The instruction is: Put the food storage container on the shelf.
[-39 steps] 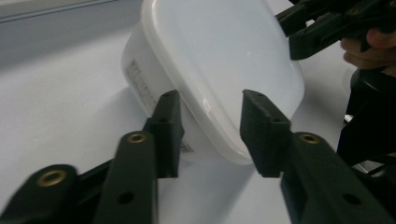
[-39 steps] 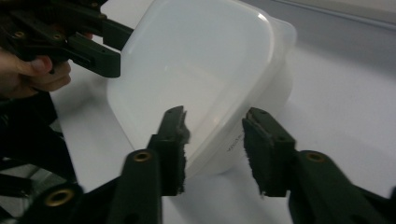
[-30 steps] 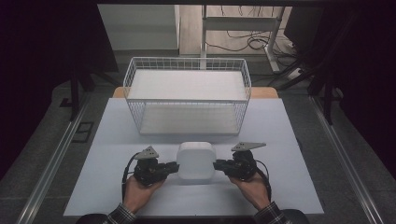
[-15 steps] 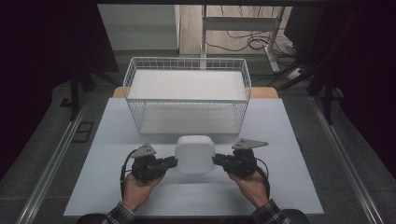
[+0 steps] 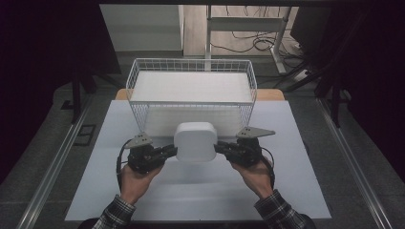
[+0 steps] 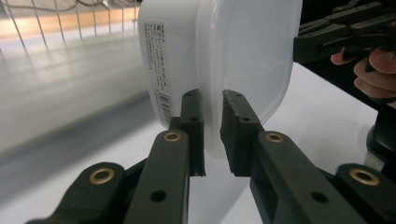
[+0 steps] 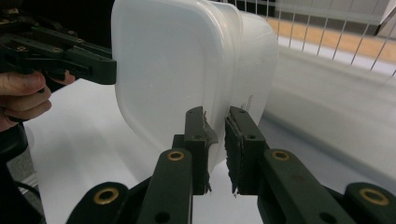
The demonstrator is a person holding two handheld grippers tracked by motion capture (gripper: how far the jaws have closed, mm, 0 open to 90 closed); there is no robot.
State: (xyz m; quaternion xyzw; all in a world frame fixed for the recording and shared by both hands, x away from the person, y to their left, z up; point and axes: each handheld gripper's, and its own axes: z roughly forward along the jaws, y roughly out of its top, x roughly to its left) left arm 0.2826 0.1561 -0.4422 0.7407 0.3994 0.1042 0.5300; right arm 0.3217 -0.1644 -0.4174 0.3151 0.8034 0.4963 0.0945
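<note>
Bench (image 5: pixel 296 191): white sheet over it, your forearms came in from the near edge.

Wire basket (image 5: pixel 192 66): white, stood at the far side of the bench, open top, a white liner or board inside.

Plastic container (image 5: pixel 195 141): white, lidded, rounded corners, printed label on 1 side. It hung off the bench between your 2 hands, just in front of the basket's near wall and about level with its lower half.

Left tongs (image 5: pixel 168 151): pinched the container's left rim; in the left gripper view the pads (image 6: pixel 192 122) sat tight on the lip.

Right tongs (image 5: pixel 222 149): pinched the opposite rim the same way, pads (image 7: pixel 196 135) pressed on the edge.

Step in hand, as judged: the 2-handed lift, with the basket the likely target. Next move would call for you to raise both hands evenly until the container cleared the basket's near rim, then carry it forward and lower it in, keeping both pinches firm so the thin lip didn't slip.
</note>
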